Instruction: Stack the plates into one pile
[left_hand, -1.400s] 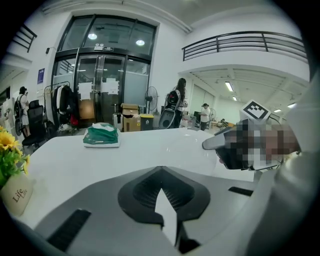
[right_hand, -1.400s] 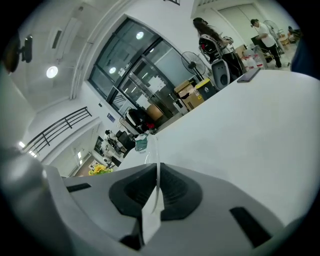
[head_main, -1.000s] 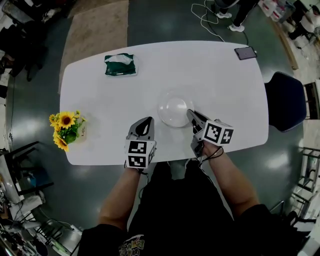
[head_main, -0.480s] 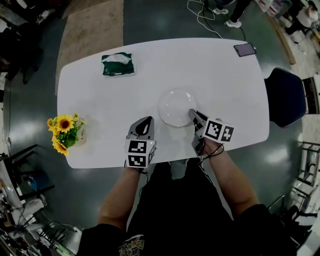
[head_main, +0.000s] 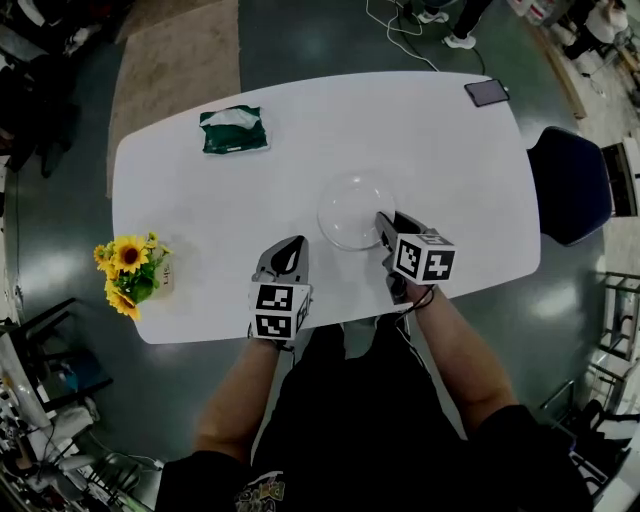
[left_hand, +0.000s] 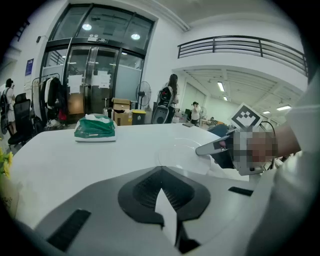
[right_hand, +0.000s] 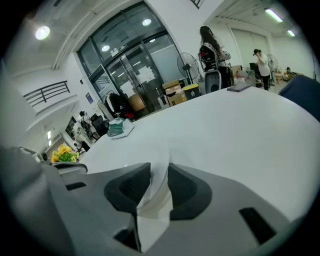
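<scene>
Indoors, white table (head_main: 400, 130), left gripper (head_main: 292, 245) clenched, right gripper (head_main: 386, 224) jaws just opening round plate (head_main: 345, 205)

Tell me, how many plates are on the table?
1 that I can see: a clear plate in the middle of the table. More may be stacked under it.

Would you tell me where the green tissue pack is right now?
In the head view, the tissue pack lies far left on the white table, beyond the sunflowers and up-left of the clear plate.

Bright, even light from ceiling lamps (right_hand: 42, 32); fisheye bending, dark vignetted edges, soft foreground.
</scene>
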